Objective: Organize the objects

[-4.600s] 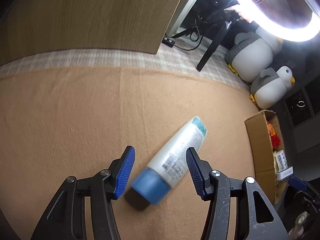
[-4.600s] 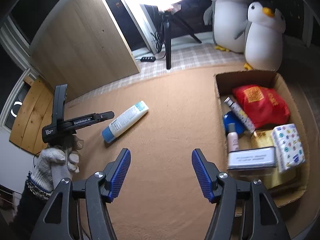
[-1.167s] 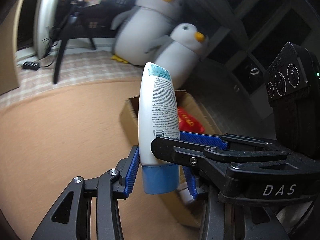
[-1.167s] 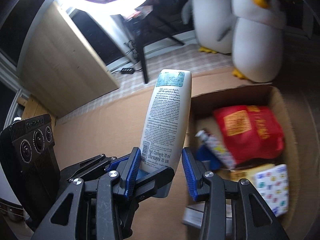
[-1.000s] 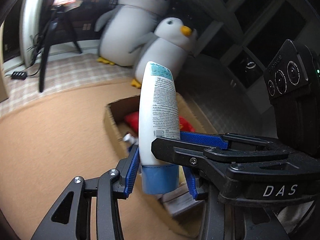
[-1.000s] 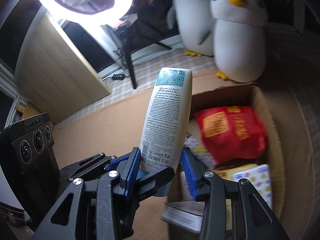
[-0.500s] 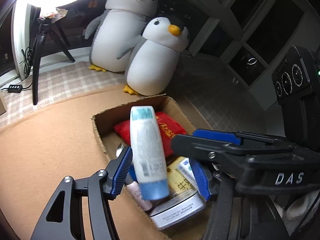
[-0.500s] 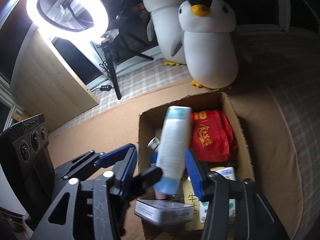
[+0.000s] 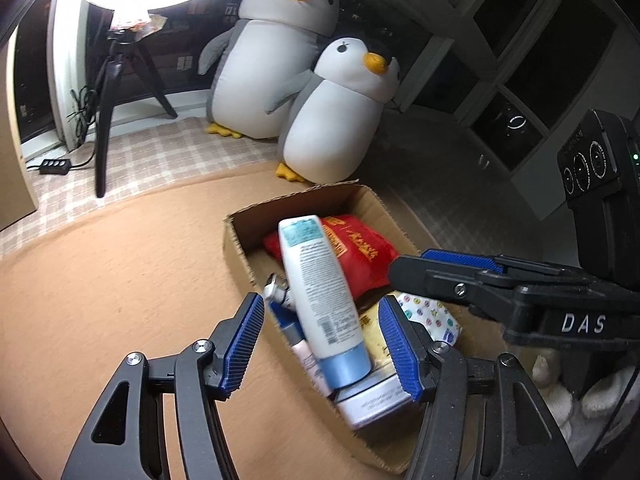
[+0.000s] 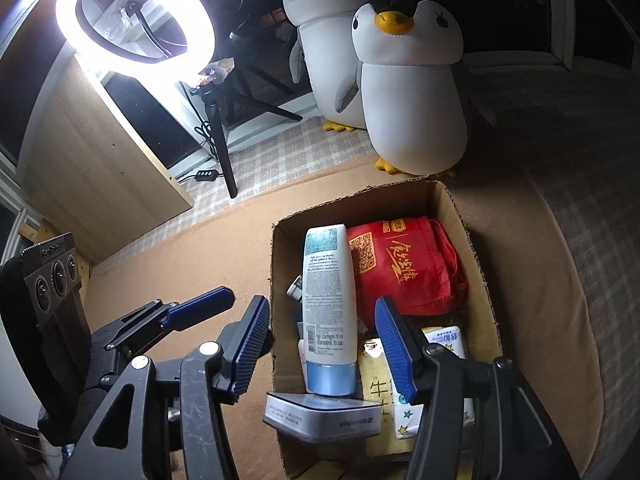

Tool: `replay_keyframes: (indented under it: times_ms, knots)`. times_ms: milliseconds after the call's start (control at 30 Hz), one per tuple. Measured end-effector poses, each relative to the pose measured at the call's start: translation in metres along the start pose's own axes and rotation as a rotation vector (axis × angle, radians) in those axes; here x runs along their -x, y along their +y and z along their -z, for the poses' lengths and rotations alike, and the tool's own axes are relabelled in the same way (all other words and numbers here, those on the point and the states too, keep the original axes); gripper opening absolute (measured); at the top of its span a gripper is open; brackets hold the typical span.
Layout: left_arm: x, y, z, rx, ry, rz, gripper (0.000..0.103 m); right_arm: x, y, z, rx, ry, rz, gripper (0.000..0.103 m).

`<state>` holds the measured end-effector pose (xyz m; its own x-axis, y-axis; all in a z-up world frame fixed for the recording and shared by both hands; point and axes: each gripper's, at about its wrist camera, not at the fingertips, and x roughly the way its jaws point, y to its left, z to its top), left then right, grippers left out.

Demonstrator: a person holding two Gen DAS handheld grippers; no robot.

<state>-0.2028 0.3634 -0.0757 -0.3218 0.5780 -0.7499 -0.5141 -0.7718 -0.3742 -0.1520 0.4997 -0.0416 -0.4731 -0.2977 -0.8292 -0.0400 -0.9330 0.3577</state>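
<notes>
A white lotion tube with a blue cap (image 9: pixel 320 300) (image 10: pixel 329 312) lies in the cardboard box (image 9: pixel 236 240) (image 10: pixel 476 248), on top of the other items, cap towards me. My left gripper (image 9: pixel 322 348) is open above the box's near end, its blue pads either side of the tube and apart from it. My right gripper (image 10: pixel 320 344) is open too, just above the tube. The box also holds a red bag (image 10: pixel 404 268), a flat tin (image 10: pixel 320 416) and a patterned tissue pack (image 9: pixel 428 316).
Two plush penguins (image 10: pixel 408 92) stand behind the box. A ring light on a tripod (image 10: pixel 136 20) and a wooden board (image 10: pixel 96 168) are at the back left. Tan carpet (image 9: pixel 112 280) lies left of the box.
Both grippers were shut on the tube and held it upright over the box. They opened, and the tube dropped and now lies in the box.
</notes>
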Motion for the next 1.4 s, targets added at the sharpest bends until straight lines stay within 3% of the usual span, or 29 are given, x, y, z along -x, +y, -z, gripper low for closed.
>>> replay_keyframes:
  times_ms: [300,500,567,733,1233,1400]
  knots:
    - [0.033,0.027,0.022,0.018,-0.007,-0.074,0.067,0.003,0.013,0.013,0.017,-0.012,0.025,0.054]
    - [0.065,0.053,0.043,0.056,-0.022,-0.132,0.068,0.003,0.04,0.026,0.068,-0.013,0.031,0.055]
    - [0.076,0.06,0.049,0.064,-0.031,-0.148,0.074,0.003,0.051,0.032,0.085,-0.013,0.026,0.055]
    - [0.107,0.077,0.066,0.087,-0.055,-0.19,0.078,0.002,0.08,0.045,0.129,-0.015,0.017,0.055]
    - [0.199,0.118,0.13,0.166,-0.123,-0.375,0.094,-0.004,0.172,0.099,0.256,-0.038,-0.007,0.059]
    - [0.223,0.122,0.148,0.18,-0.135,-0.474,0.096,-0.003,0.193,0.113,0.276,-0.041,-0.03,0.06]
